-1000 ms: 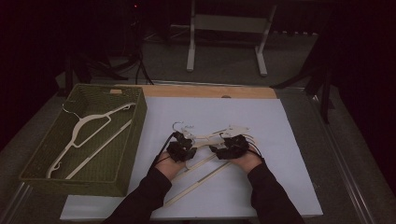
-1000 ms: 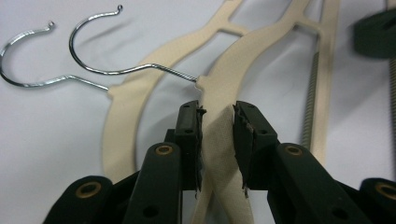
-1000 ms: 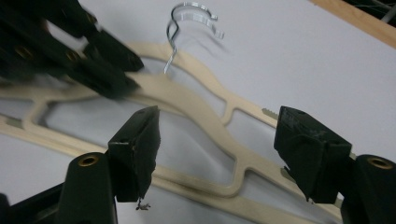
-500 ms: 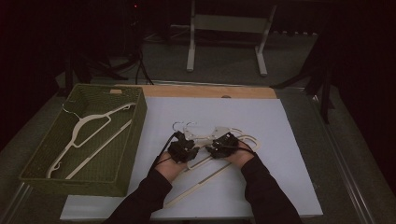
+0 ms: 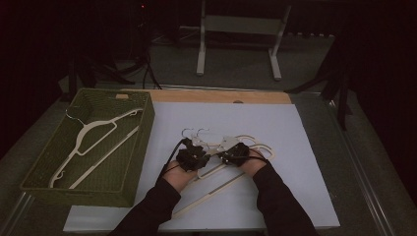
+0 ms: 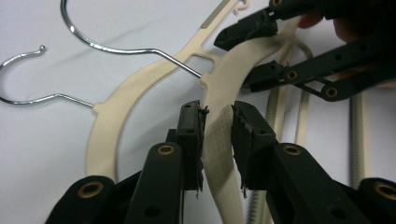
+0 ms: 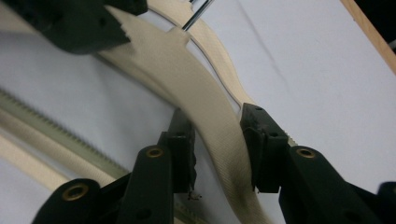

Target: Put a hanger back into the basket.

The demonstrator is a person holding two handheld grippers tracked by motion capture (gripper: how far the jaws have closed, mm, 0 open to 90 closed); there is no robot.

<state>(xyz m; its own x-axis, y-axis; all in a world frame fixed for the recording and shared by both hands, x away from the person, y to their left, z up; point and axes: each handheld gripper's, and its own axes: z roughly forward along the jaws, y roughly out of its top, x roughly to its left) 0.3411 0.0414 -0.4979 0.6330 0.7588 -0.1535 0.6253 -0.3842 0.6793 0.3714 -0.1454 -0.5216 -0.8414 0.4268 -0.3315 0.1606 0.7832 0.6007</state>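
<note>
Hangers lie stacked on the white surface beside a green basket. The left tool is closed on one arm of the top hanger; the right tool, its jaws having just been closing, seems to clamp the other arm. Another hanger rests inside the basket.

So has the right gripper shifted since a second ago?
Yes. The right gripper has slid left, away from the white mat's right edge toward the left gripper, closing on the top hanger.
</note>
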